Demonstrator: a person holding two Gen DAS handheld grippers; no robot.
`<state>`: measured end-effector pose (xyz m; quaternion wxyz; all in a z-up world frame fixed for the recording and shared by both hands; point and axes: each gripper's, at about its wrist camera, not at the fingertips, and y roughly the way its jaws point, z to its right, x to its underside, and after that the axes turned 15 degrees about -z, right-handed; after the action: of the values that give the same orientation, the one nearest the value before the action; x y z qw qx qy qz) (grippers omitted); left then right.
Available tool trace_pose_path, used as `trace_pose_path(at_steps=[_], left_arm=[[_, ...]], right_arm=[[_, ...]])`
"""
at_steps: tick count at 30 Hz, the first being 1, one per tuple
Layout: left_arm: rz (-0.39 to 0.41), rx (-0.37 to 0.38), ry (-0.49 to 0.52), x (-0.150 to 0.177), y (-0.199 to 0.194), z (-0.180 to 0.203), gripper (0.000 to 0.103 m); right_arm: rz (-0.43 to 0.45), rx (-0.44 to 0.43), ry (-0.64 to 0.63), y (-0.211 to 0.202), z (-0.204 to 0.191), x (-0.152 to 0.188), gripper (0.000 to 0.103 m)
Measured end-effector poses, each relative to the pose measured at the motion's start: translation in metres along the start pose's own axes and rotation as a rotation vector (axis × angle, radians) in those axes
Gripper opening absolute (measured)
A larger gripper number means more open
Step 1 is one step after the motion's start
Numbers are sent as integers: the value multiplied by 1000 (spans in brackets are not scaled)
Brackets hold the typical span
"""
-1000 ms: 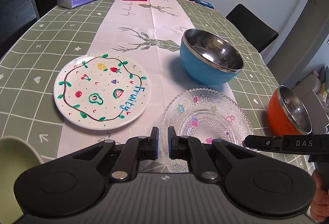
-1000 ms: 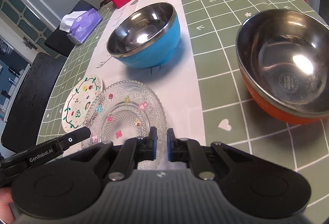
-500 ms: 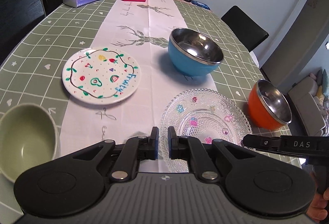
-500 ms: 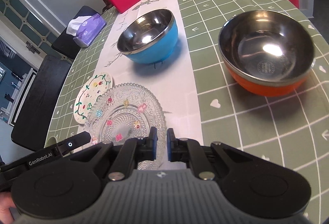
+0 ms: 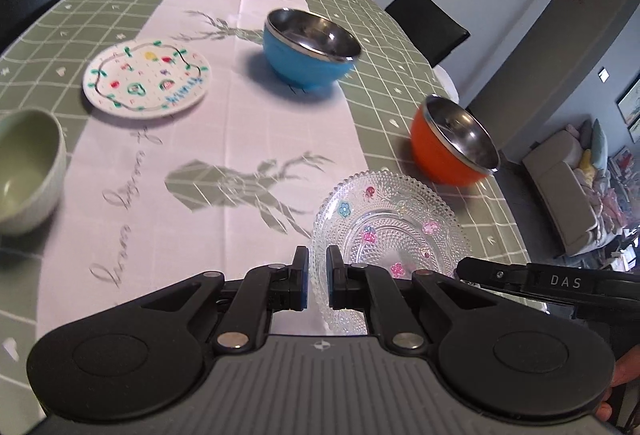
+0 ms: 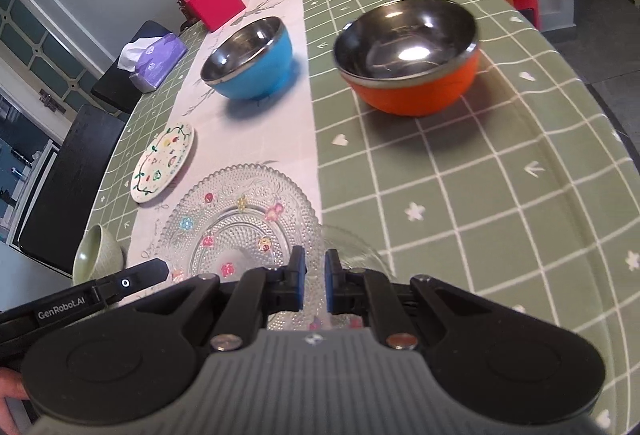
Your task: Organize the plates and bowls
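Both claws are hovering low at the near rim of the glass plate (image 5: 390, 231), the landmark for this report. The left gripper (image 5: 317, 283) is standing nearly closed, only a narrow slot showing between its blue pads, and is holding nothing; the plate rim is sitting just beyond its right finger. The right gripper (image 6: 315, 285) is likewise nearly closed and empty, poised over the plate's near edge, where a second clear rim seems to be showing just right of the plate, though blur makes this uncertain. The glass plate is lying flat, partly on the white table runner (image 5: 224, 139) and partly on the green tablecloth (image 6: 480, 195). In my judgement it is stiff, fairly heavy, brittle and slippery; the beaded rim is the sensible place to pinch, with the jaws opened wider first. Beyond and left of the glass plate, the painted plate (image 5: 146, 79) is resting flat, thin-edged and chip-prone. Beyond the glass plate, the blue bowl (image 5: 310, 49) is standing upright and empty; to the plate's far right, the orange bowl (image 5: 454, 141) is standing upright and empty too. Both appear steel-lined, light and rigid, best taken by the rim wall. Well left of the glass plate, the green bowl (image 5: 26, 169) is sitting empty, likely ceramic and heavier.
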<state>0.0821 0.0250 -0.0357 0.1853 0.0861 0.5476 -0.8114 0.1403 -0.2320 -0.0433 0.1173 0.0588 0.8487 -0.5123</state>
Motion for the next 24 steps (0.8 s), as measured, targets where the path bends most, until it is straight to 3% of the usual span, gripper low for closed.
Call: trace_pose_path(at_steps=[8, 24], left_arm=[[-45, 18, 20, 18, 12, 14, 9], [-59, -17, 31, 25, 22, 14, 9]], right_arm=[[5, 47, 14, -8, 19, 21, 7], [-6, 161, -60, 3, 9, 26, 7]])
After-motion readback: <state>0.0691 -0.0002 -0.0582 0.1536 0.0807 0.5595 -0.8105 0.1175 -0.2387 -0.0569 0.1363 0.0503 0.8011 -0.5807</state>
